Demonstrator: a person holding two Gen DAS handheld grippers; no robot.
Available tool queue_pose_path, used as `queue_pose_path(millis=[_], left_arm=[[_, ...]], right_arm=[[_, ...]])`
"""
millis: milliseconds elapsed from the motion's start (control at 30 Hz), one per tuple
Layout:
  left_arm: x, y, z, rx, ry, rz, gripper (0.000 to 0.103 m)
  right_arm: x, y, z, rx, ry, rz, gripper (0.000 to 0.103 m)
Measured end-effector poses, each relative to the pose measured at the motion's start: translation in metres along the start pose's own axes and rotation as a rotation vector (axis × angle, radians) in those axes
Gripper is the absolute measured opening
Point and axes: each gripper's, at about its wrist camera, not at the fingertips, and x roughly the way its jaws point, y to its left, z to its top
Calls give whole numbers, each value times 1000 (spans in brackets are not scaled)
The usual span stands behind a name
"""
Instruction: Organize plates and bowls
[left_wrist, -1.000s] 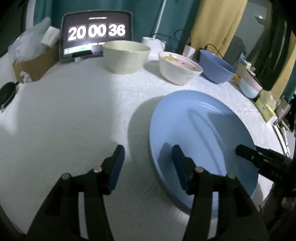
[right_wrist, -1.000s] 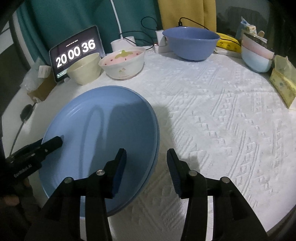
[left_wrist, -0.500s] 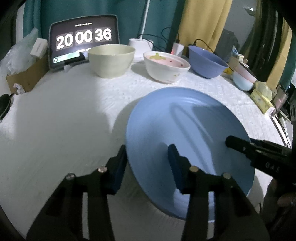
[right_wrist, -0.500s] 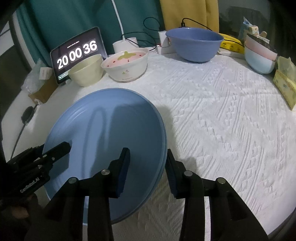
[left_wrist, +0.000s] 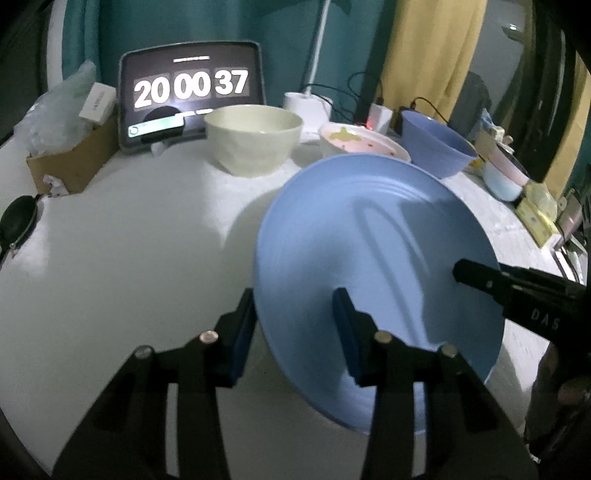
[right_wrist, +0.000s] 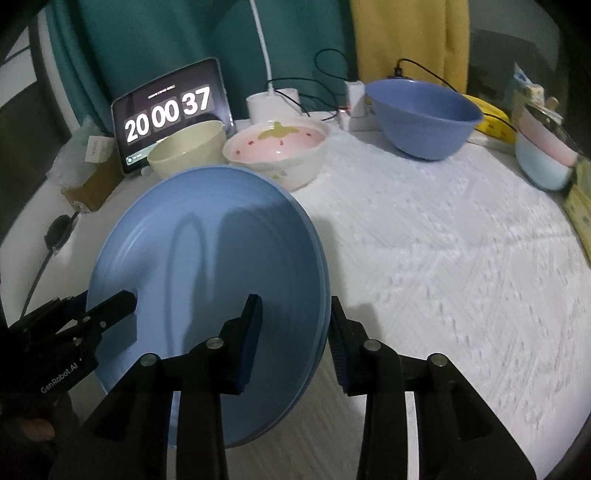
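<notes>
A large blue plate (left_wrist: 373, 251) is held off the white tablecloth and tilted; it also shows in the right wrist view (right_wrist: 207, 258). My left gripper (left_wrist: 295, 332) is shut on its left rim, one finger on each side. My right gripper (right_wrist: 295, 332) is shut on its opposite rim. Behind it stand a cream bowl (left_wrist: 255, 144), a white strawberry bowl (right_wrist: 277, 151) and a big blue bowl (right_wrist: 421, 118).
A tablet clock (left_wrist: 192, 96) stands at the back. A cardboard box with plastic bags (left_wrist: 62, 155) sits at the back left. Stacked pastel bowls (right_wrist: 546, 155) and yellow packets (right_wrist: 580, 210) lie at the right edge. Cables and a charger (right_wrist: 354, 99) lie behind the bowls.
Both grippers closed onto opposite rims of the blue plate and lifted it off the table; it now tilts and sits nearer the bowls.
</notes>
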Motion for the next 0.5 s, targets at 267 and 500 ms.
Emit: queue_pose_path(millis=[267,500], left_arm=[[8,23,10,-36,8,39,42],[17,33,12,-55,29,55,42]], right_arm=[[22,14,16,-33,17,32,37],[41,17,24,-40,44,51,37]])
